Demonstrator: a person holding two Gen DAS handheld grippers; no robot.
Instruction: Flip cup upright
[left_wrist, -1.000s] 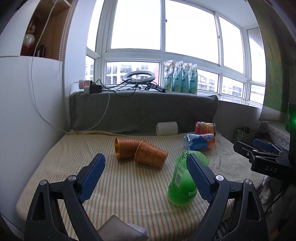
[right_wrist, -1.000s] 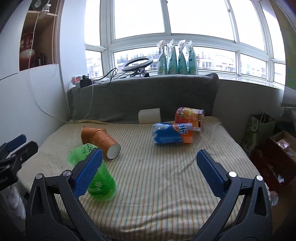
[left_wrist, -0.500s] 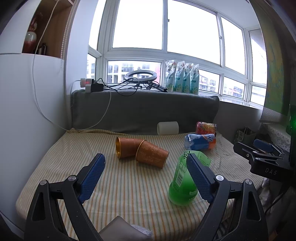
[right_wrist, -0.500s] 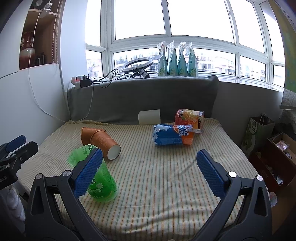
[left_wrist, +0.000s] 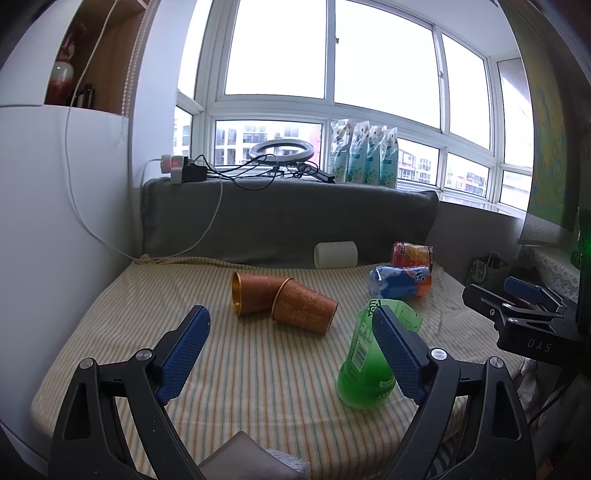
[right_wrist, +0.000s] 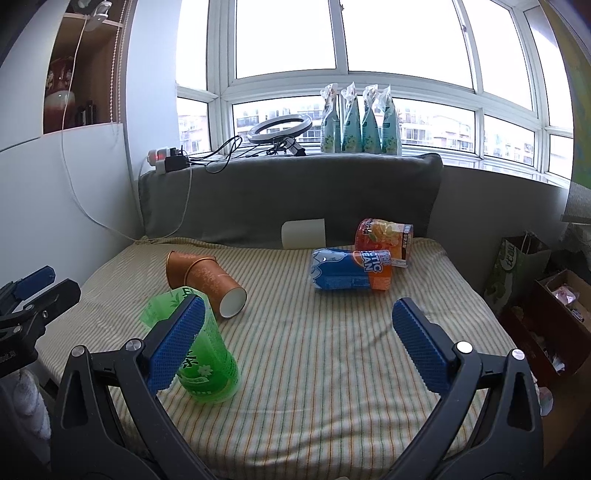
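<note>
bed (left_wrist: 122, 325): striped cover, carries everything below.
left gripper (left_wrist: 291, 354): jaws wide apart, holding nothing; over the last second the room has slid lower in its view, so it seems to have tipped up, no nearer any cup.
right gripper (right_wrist: 295, 343): jaws spread wide, empty; view hardly changed, so no reach has begun.
green cup (right_wrist: 199, 354): mouth down, tilted, at the near edge; barcode sticker and white characters i can't read.
blue pack (right_wrist: 347, 269): on its side, reads "tic ean".
brown cups (left_wrist: 284, 302): two, lying on their sides, touching, mid-bed; likely still to flip.
</note>
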